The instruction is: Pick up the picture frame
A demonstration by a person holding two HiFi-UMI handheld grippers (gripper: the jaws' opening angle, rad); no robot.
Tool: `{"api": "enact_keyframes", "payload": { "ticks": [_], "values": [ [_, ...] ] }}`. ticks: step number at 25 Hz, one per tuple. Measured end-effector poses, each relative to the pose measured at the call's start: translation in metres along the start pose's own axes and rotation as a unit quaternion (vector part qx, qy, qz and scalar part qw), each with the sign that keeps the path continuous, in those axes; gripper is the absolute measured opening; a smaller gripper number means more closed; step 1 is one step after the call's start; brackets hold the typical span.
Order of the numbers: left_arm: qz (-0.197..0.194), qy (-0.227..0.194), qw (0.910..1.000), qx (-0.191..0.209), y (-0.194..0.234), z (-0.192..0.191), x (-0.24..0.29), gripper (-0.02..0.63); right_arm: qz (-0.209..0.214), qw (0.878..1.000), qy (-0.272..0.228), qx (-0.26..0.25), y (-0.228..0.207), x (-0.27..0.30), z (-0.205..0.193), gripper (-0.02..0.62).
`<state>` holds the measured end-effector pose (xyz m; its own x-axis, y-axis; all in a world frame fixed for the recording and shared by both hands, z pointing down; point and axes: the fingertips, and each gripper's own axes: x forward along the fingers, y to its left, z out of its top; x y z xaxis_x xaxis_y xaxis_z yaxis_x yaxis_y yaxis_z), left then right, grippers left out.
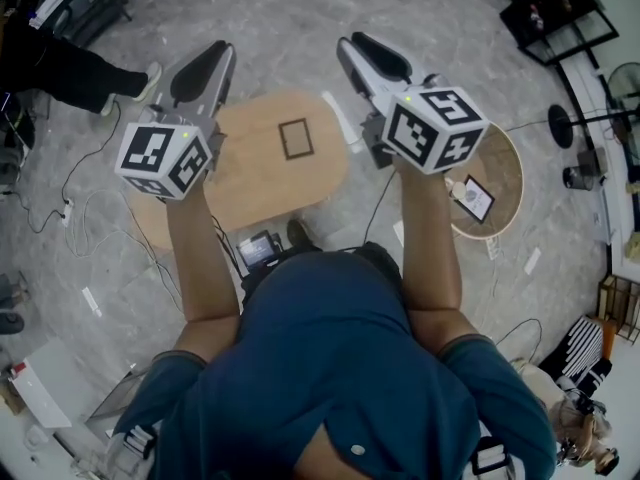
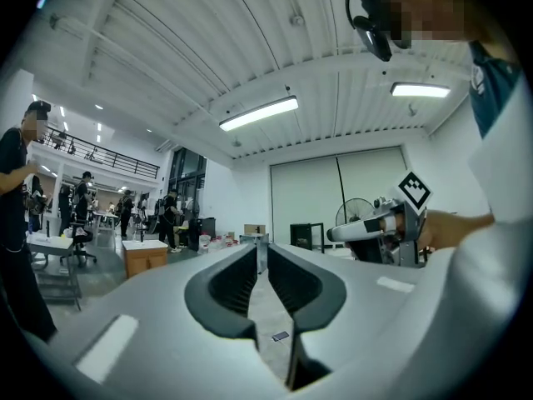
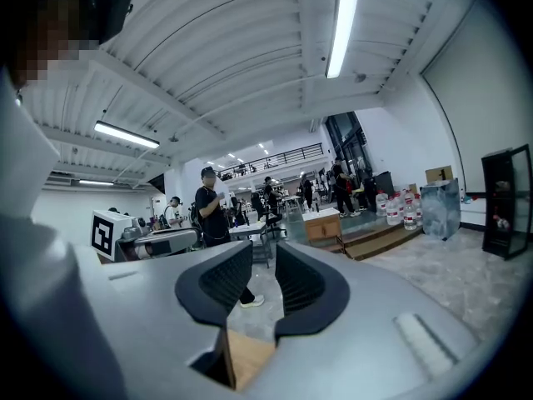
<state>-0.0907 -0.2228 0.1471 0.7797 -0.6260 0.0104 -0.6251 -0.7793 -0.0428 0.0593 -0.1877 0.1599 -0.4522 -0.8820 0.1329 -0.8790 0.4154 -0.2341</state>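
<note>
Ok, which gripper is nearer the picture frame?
Right, slightly, by the head view: the right gripper hangs past the picture frame to its right; the left gripper, farther off, to its left.

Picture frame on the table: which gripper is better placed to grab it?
Likely the right gripper: its view shows the wooden table below its jaws, while the left gripper sees only floor. Both hover apart from the picture frame.
</note>
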Motion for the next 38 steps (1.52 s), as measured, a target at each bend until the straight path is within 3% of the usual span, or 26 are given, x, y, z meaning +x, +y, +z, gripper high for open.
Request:
{"api": "enact_keyframes", "payload": {
  "ticks": [8,13,22,38],
  "values": [
    [-0.001,-0.008,0.9999,-0.007,0.001,-0.007,0.001,0.038,-0.001,1.000,0.004,-0.008,-0.004,0.003,-0.005,0.094],
    [0.030,-0.005,0.9995,0.001,-0.002,-0.014,-0.014,0.041,0.027,1.000,-0.002,-0.012,-0.005,0.008,-0.008,0.092],
    [0.092,0.018,0.9955,-0.016,0.066,-0.017,0.019,0.044,0.098,0.995,0.032,0.001,-0.025,0.105,0.005,0.094],
    [0.118,0.106,0.9831,-0.092,0.065,-0.137,0.080,0.051,0.121,0.983,0.124,0.053,-0.104,0.150,-0.090,0.093]
  ]
}}
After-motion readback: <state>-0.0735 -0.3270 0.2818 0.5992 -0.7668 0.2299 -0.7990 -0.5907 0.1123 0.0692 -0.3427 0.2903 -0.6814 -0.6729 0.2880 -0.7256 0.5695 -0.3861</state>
